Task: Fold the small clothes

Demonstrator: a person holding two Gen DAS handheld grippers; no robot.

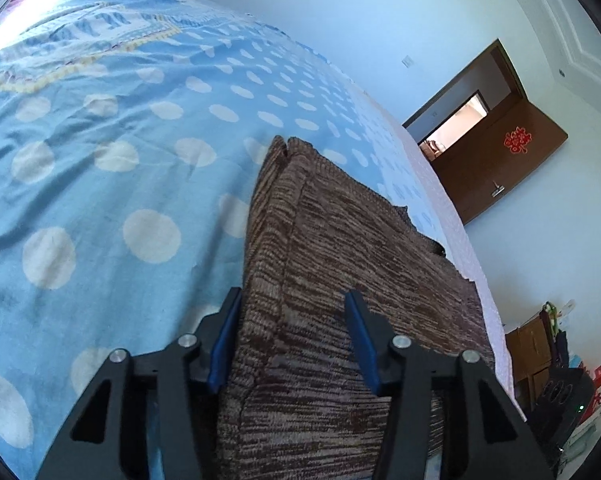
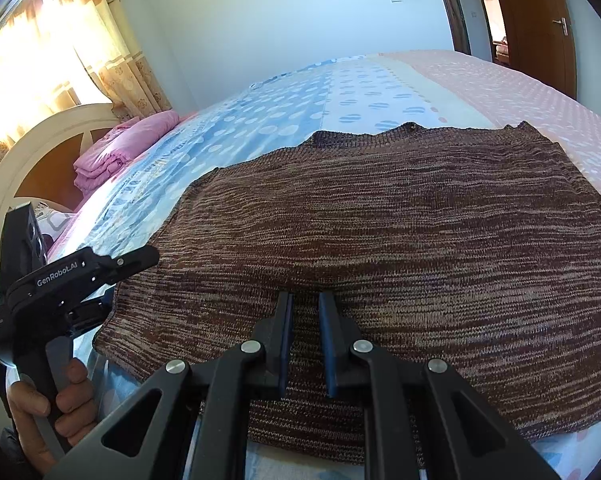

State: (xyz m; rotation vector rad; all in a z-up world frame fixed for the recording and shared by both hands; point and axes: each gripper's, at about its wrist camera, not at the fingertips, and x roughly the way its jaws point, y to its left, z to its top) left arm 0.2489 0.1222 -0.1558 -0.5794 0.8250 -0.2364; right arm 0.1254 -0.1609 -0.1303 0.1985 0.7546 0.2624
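Blue dotted bedding (image 1: 100,168) fills my left wrist view, and on it lies the brown knit sweater (image 2: 400,232), spread flat near the bed's edge. My left gripper (image 1: 292,312) has its blue pads (image 1: 224,340) spread wide, straddling a raised fold at the sweater's side edge without closing on it. My right gripper (image 2: 305,312) sits at the near hem with its pads (image 2: 286,336) narrowly apart, knit showing in the gap; I cannot tell whether any fabric is pinched. Through the right wrist camera I see my left hand (image 2: 48,396) around the other tool's handle. Farther out, folded pink blankets (image 2: 116,152) rest by the headboard (image 2: 40,152), and a brown door (image 1: 512,160) stands open
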